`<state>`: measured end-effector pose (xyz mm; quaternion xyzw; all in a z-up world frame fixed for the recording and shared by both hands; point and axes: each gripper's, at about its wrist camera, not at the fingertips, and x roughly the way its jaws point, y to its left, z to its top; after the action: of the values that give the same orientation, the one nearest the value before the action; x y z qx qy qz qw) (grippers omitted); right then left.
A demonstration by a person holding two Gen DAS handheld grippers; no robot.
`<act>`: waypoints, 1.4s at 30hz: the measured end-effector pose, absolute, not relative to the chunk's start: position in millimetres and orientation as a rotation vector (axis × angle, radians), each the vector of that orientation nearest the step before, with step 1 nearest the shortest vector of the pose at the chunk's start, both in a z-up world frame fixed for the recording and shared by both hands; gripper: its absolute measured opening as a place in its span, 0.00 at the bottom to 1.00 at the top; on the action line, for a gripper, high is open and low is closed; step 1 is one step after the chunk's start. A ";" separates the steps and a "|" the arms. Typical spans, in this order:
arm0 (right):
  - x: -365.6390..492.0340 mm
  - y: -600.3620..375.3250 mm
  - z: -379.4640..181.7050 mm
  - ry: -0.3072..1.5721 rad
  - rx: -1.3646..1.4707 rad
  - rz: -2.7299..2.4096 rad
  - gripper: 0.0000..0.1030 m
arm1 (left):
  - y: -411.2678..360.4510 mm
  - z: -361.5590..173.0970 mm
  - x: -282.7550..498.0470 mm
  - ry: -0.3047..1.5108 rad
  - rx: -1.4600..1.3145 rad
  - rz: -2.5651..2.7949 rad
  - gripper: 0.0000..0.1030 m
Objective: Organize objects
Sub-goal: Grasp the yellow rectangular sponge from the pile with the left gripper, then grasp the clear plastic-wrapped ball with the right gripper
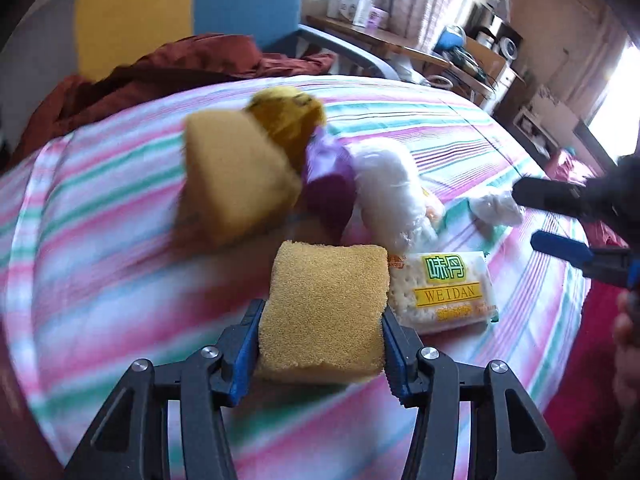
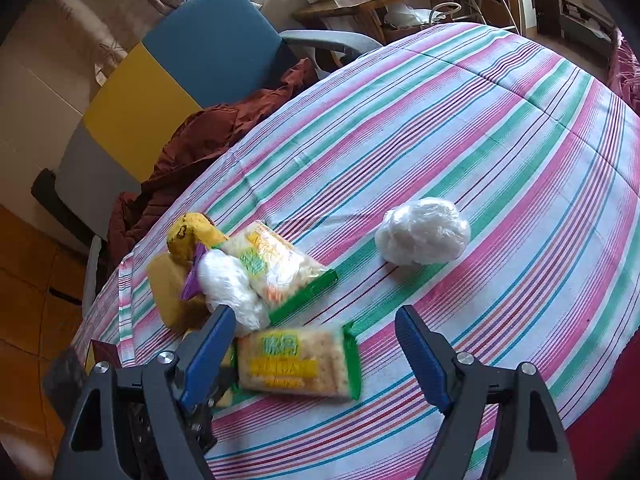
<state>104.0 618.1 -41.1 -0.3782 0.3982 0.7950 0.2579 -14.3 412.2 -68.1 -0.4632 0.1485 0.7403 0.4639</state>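
My left gripper (image 1: 320, 320) is shut on a yellow sponge (image 1: 322, 312) and holds it over the striped bedspread (image 1: 100, 240). A second sponge (image 1: 236, 176) lies beyond, against a yellow plush toy (image 1: 286, 120), a purple wrapper (image 1: 328, 168) and a white plastic bundle (image 1: 390, 188). A Weidan cracker pack (image 1: 444, 288) lies right of the held sponge. My right gripper (image 2: 316, 328) is open and empty above a cracker pack (image 2: 298, 364). A second cracker pack (image 2: 276, 264), the plush toy (image 2: 188, 236) and a separate white plastic ball (image 2: 422, 236) also show in the right wrist view.
A dark red blanket (image 1: 160, 76) lies at the bed's far edge before a blue and yellow chair (image 2: 180, 68). A cluttered wooden desk (image 1: 384, 36) stands beyond. My right gripper's fingers (image 1: 560, 196) show at the right of the left wrist view.
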 end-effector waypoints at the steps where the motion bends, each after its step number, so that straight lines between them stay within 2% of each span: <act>1: 103.7 618.0 -41.5 1.081 -1.029 2.155 0.81 | 402.9 -67.1 -12.0 0.341 -1.153 1.825 0.52; 8: 96.3 611.6 -44.7 1.060 -1.089 2.177 0.81 | 352.5 -66.4 14.1 0.300 -1.167 1.852 0.53; 18: 86.8 602.3 -50.3 0.999 -1.170 2.187 0.80 | 361.4 -75.7 19.3 0.406 -1.080 1.863 0.55; 23: 79.3 592.6 -50.9 0.967 -1.215 2.223 0.70 | 362.9 -78.0 22.3 0.428 -1.060 1.864 0.54; 25: 75.8 588.4 -47.8 0.929 -1.229 2.235 0.67 | 361.7 -78.0 22.9 0.432 -1.052 1.862 0.54; 31: 38.4 584.6 -32.3 0.803 -1.264 2.274 0.67 | 361.1 -79.4 21.9 0.408 -1.044 1.860 0.54; 35: 1.6 581.9 -46.9 0.687 -1.319 2.272 0.67 | 359.4 -79.3 21.4 0.394 -1.038 1.860 0.54; 36: -4.6 580.4 -54.2 0.653 -1.332 2.273 0.65 | 358.6 -79.7 22.0 0.393 -1.034 1.859 0.54; 38: -11.6 575.8 -71.4 0.585 -1.399 2.248 0.35 | 356.2 -79.6 22.4 0.394 -1.026 1.860 0.54; 39: -11.4 572.4 -70.8 0.531 -1.395 2.248 0.35 | 355.9 -79.7 22.5 0.390 -1.023 1.862 0.54; 42: -2.2 578.2 -61.7 0.598 -1.337 2.286 0.33 | 355.7 -79.8 21.8 0.376 -1.024 1.865 0.54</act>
<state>-2.1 578.2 -61.7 -0.4813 0.2151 0.8229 0.2120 21.8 355.7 -79.8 -0.4182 0.1535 0.7615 0.4709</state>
